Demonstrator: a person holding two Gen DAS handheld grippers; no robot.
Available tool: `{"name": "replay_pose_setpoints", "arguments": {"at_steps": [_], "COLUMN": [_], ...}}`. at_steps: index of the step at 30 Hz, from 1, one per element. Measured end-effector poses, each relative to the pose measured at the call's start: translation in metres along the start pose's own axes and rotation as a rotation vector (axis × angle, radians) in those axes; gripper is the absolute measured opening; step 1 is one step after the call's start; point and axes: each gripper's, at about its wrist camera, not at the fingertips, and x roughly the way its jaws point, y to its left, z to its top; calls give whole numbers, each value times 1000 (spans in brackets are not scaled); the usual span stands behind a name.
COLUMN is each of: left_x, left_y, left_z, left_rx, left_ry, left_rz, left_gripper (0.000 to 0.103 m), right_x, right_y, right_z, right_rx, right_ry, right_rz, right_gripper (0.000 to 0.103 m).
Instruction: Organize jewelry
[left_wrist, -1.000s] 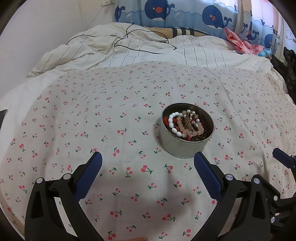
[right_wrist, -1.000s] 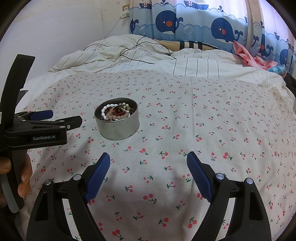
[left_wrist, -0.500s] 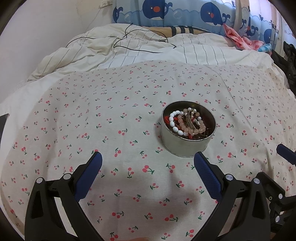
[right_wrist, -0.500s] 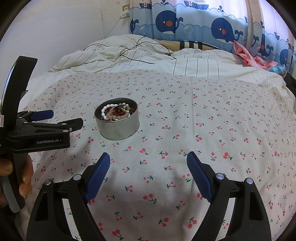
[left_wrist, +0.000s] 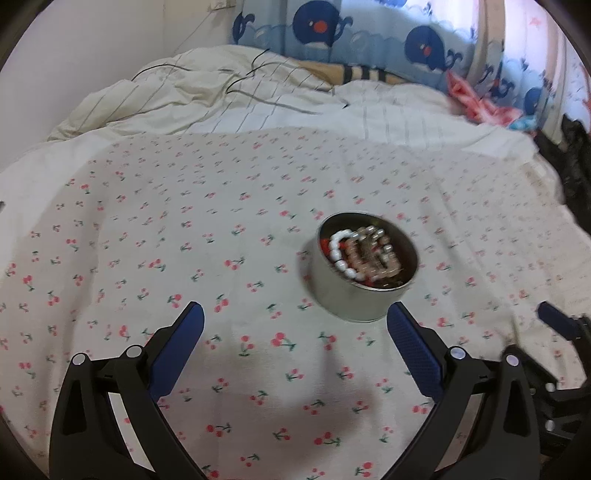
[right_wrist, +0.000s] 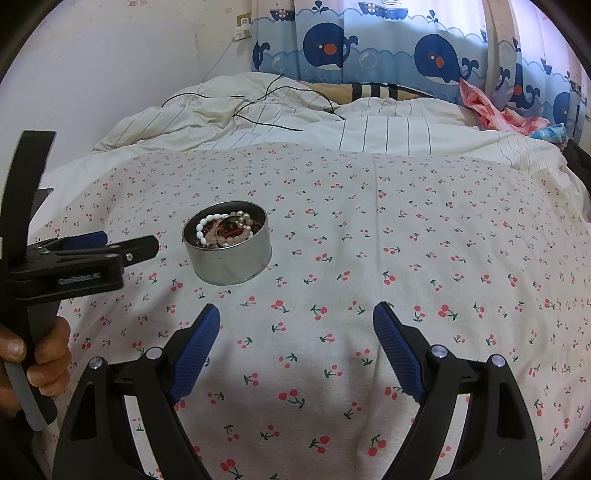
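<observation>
Tin (right_wrist: 227, 243) sits on cherry-print sheet (right_wrist: 406, 258), holds tangled bead bracelets (right_wrist: 225, 230). Left gripper (left_wrist: 295, 332) near tin, fingers spread, nothing between. Right gripper (right_wrist: 295, 332) off to tin's right, fingers wide apart, empty. Risks: soft bedding lets tin tip under sideways nudge; strands interlocked, so pulling one likely drags others out; round beads may slip from pads.

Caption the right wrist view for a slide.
Open right gripper hovers over cherry-print sheet, short of the bracelet tin.

No legible text now; white label on left hand-held gripper (right_wrist: 129, 245) too blurred to read.
</observation>
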Motion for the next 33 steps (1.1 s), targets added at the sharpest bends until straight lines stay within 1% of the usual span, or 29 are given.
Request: {"name": "replay_pose_setpoints", "arguments": {"at_steps": [2, 5, 17, 26, 33], "left_x": [1, 4, 7, 7, 6], "left_y": [0, 3, 4, 3, -2], "left_z": [1, 0, -1, -1, -1], "left_rx": [8, -9, -20, -15, 14], "left_ry": [14, 27, 46, 51, 40], "left_rz": [-11, -14, -14, 4, 31], "left_gripper": [95, 95, 95, 95, 95], "right_x": [0, -1, 0, 1, 1], "right_y": [-1, -1, -2, -1, -1], "right_z": [0, 1, 1, 1, 2], "right_rx": [3, 3, 1, 1, 0], "right_ry": [1, 1, 6, 7, 7], "right_rz": [0, 0, 2, 2, 2], "right_gripper": [82, 82, 82, 82, 82]}}
